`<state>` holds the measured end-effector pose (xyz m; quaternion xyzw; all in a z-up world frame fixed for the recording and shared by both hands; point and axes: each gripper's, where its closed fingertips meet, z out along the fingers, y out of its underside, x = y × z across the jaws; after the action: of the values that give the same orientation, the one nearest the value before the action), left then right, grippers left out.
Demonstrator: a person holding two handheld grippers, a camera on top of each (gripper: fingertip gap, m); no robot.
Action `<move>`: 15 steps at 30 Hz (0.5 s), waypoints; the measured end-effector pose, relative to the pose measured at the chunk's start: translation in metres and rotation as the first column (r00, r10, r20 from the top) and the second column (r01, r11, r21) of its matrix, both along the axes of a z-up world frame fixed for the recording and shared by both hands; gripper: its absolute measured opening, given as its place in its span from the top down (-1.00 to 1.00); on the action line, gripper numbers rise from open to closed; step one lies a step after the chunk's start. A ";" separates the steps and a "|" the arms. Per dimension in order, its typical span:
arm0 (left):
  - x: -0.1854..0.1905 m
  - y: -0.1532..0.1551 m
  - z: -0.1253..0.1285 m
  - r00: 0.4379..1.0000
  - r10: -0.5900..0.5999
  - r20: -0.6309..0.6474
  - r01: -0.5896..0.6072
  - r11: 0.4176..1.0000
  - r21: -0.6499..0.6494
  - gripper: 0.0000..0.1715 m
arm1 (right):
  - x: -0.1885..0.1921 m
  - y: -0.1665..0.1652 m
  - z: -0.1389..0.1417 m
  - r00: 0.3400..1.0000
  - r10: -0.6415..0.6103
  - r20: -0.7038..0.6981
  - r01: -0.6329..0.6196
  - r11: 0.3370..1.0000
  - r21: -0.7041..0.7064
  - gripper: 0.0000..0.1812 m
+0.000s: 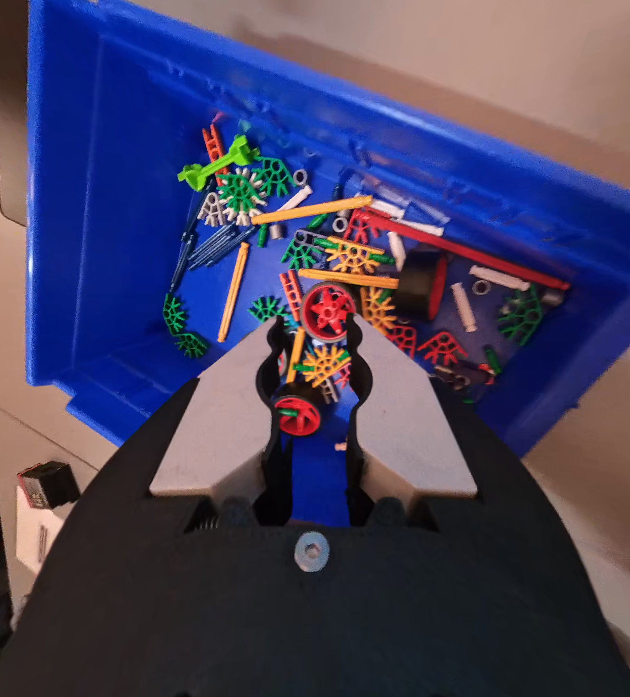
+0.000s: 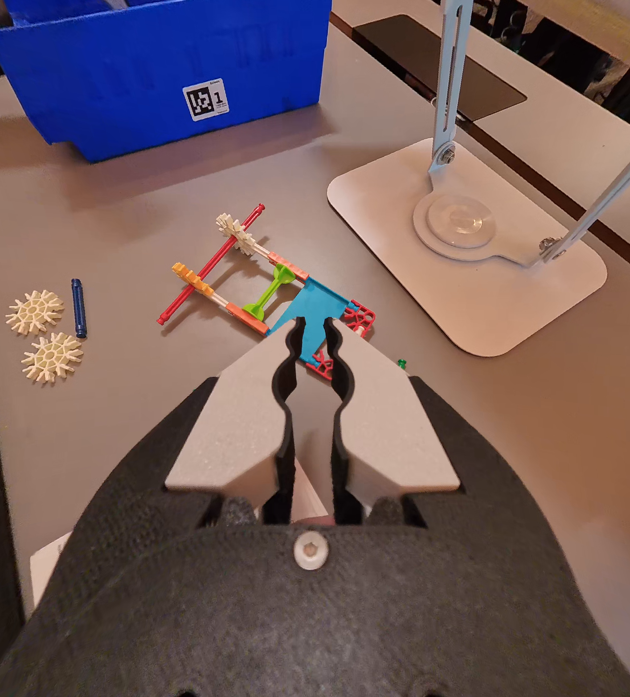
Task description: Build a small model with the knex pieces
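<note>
My left gripper [image 1: 312,320] is open and empty. It hangs over a blue bin [image 1: 125,339] of loose toy construction pieces, with its tips on either side of a red spoked wheel [image 1: 328,313]. A second red wheel [image 1: 297,415] lies lower down between the fingers. My right gripper [image 2: 313,321] is over a small toy assembly on the table. Its jaws stand a narrow gap apart, above the light blue panel [image 2: 315,301], which extends past both fingertips. I cannot see a grip on it. The assembly also has a long red rod [image 2: 211,264], a lime spool [image 2: 270,292] and red connectors [image 2: 360,315].
Two cream snowflake connectors [image 2: 34,311] [image 2: 52,356] and a short dark blue rod [image 2: 78,307] lie at the left on the table. The blue bin [image 2: 155,75] stands at the back and bears a tag sticker. A white stand base [image 2: 468,245] sits at the right. A green peg [image 2: 403,364] lies by my right finger. Tip to tip, the grippers are about 35 centimeters apart.
</note>
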<state>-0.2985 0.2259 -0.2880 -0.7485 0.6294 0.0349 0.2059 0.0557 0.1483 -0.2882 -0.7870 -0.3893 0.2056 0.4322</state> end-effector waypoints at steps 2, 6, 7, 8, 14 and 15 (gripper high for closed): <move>-0.005 0.016 -0.001 1.000 0.010 -0.012 -0.009 1.000 0.014 0.68 | 0.001 0.000 -0.001 1.000 0.003 -0.001 -0.003 1.000 0.000 0.89; -0.007 0.050 -0.003 1.000 0.012 -0.023 -0.011 0.999 0.032 0.71 | 0.003 0.002 0.000 1.000 -0.003 -0.013 0.003 1.000 0.003 0.90; -0.005 0.058 -0.005 1.000 0.005 -0.024 -0.004 0.999 0.036 0.71 | 0.003 0.003 0.000 1.000 -0.003 -0.020 0.003 1.000 0.006 0.90; -0.003 0.065 -0.008 1.000 0.002 -0.022 -0.001 0.999 0.040 0.74 | 0.004 0.003 0.001 1.000 -0.007 -0.024 0.007 1.000 0.006 0.90; 0.018 0.095 -0.031 0.982 -0.181 -0.044 0.184 0.979 0.087 0.80 | 0.008 0.006 0.007 0.999 -0.028 -0.024 0.029 0.999 0.032 0.90; 0.015 0.097 -0.036 0.976 -0.204 -0.075 0.209 0.975 0.071 0.81 | 0.009 0.006 0.009 0.999 -0.031 -0.023 0.032 0.999 0.038 0.90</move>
<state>-0.2834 0.3226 -0.3244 -0.6689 0.7084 0.0629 0.2164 0.0643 0.1540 -0.2796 -0.7823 -0.3758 0.1999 0.4547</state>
